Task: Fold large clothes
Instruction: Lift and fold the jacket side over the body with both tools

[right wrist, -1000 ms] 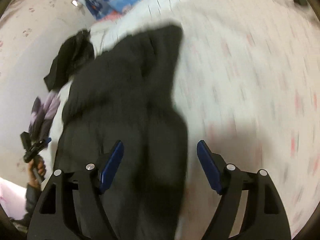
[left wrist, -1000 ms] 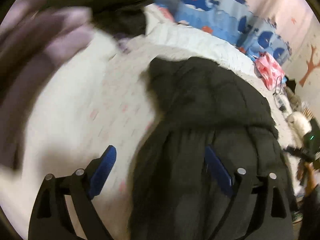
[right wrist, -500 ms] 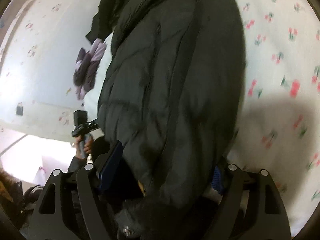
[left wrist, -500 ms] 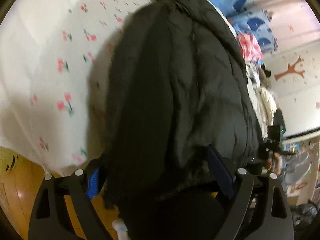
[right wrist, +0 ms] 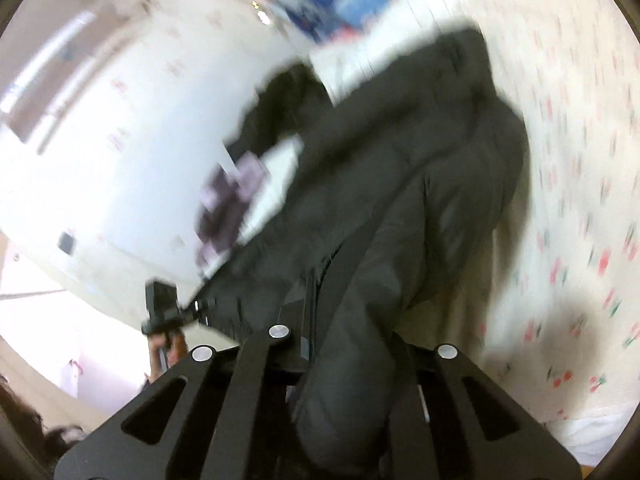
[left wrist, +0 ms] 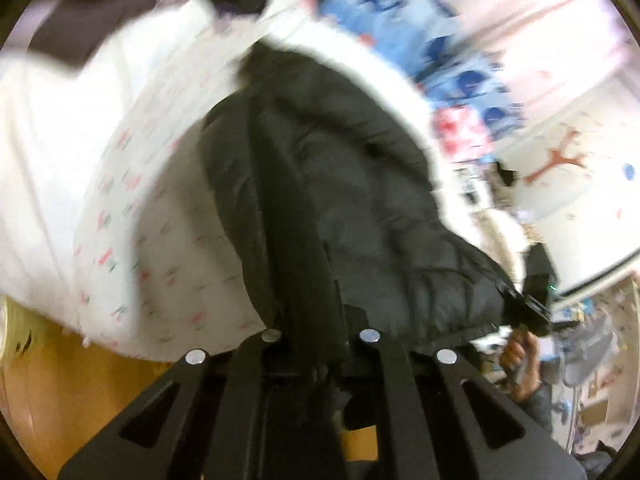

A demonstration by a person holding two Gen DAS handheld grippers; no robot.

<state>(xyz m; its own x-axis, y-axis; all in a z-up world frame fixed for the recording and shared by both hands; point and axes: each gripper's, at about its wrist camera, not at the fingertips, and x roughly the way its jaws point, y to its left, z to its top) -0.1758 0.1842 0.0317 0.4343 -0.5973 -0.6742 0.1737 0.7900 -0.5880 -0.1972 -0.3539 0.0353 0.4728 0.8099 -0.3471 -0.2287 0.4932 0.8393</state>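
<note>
I see a dark, quilted puffer coat [left wrist: 360, 200] lying lengthwise on the cherry-print bed [left wrist: 132, 208], its near hem bunched at the bed's edge. In the right view the coat [right wrist: 420, 184] looks rumpled and blurred.

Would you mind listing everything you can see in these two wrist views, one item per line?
Puffer jacket: one, black, lying on the bed with its near edge pinched in both grippers.
Bed sheet: one, white with small red cherry print, under the jacket.
Whale-print bedding: one, blue and white, at the far end of the bed.
Dark garment: one, black, on the bed beyond the jacket.
Purple garment: one, lilac and dark purple, near the wall-side edge of the bed.
Pink patterned item: one, pink and red, too blurred to identify.
Floor: wooden, orange-brown, beside the bed.
Left gripper: black, shut on the jacket.
Right gripper: black, shut on the jacket.
</note>
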